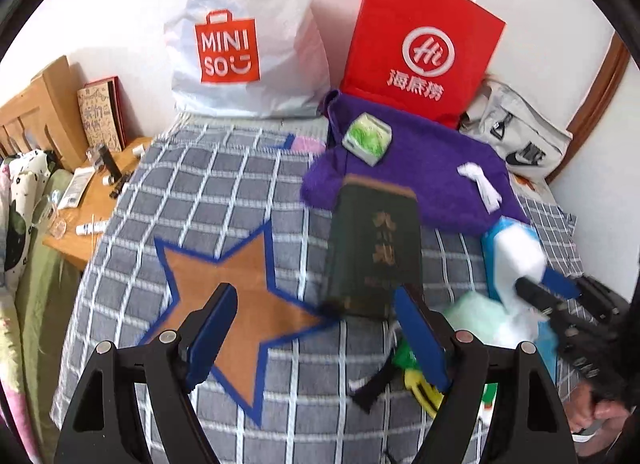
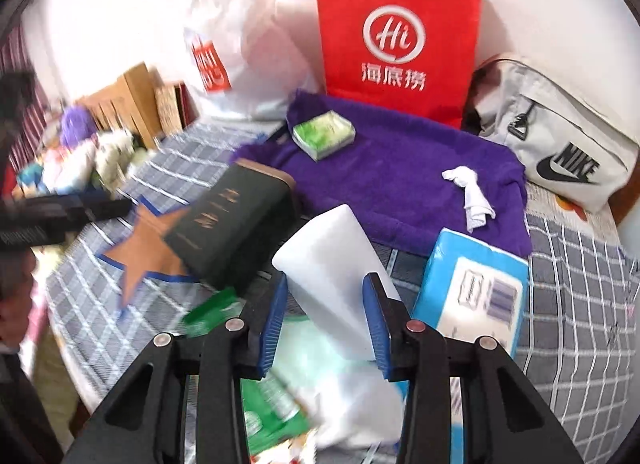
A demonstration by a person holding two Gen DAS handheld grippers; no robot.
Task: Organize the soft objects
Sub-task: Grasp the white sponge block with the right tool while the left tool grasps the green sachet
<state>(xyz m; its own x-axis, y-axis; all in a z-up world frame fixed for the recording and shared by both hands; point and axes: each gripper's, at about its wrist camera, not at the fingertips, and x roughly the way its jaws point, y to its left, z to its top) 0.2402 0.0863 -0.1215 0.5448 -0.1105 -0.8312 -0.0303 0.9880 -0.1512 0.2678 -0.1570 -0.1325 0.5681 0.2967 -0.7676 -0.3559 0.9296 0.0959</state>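
Observation:
A purple towel [image 2: 400, 172] lies at the back of the checked bed cover; it also shows in the left wrist view [image 1: 420, 168]. On it sit a green tissue pack [image 2: 324, 134] and a small white cloth [image 2: 470, 192]. My right gripper [image 2: 326, 300] is shut on a white foam sponge [image 2: 336, 260], held above the bed; the left wrist view shows that sponge [image 1: 518, 260] at its right. My left gripper [image 1: 316, 328] is open and empty above an orange star patch [image 1: 236, 296]. A dark green tin [image 1: 372, 248] stands just beyond its right finger.
A blue tissue pack [image 2: 476, 292] lies right of the sponge. A white Miniso bag [image 1: 244, 40], a red paper bag [image 1: 420, 44] and a grey Nike bag [image 2: 560, 144] stand along the wall. Green packets [image 2: 212, 312] lie near the front. A cluttered wooden bedside table [image 1: 92, 200] is at the left.

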